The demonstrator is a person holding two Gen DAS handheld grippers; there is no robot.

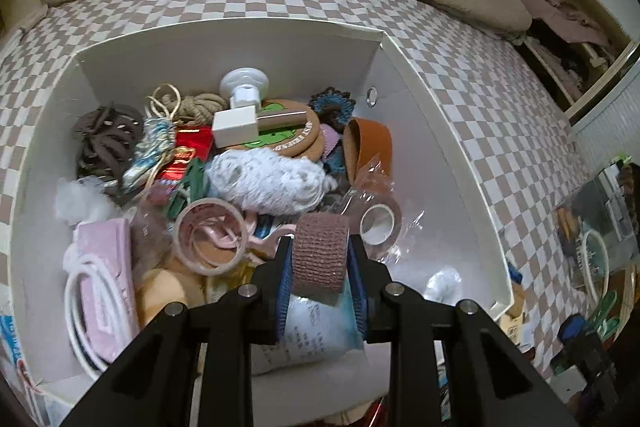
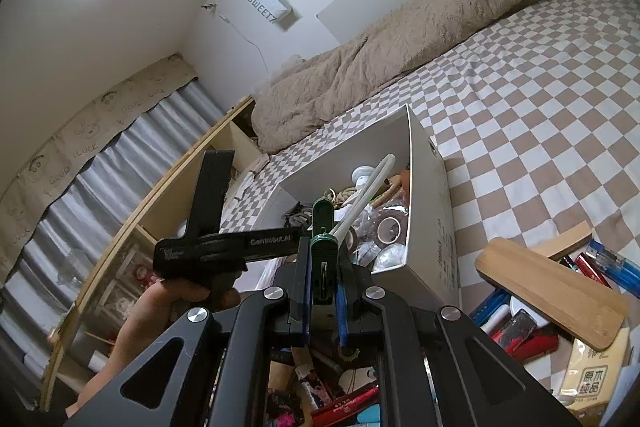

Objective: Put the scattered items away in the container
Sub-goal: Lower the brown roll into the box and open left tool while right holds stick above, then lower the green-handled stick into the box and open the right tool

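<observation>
Left fingers (image 1: 320, 263): I clamp a brown woven bandage roll (image 1: 319, 257) over the white box (image 1: 452, 163), which sits on the checkered bed (image 1: 500, 99). Tape ring (image 1: 210, 241) at 9 o'clock of the roll. Right fingers (image 2: 323, 287): I pinch a green clip (image 2: 323, 259), box at 12 o'clock.

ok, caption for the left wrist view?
Left gripper holds a brown bandage roll over the cluttered white box on a checkered bedsheet.
</observation>
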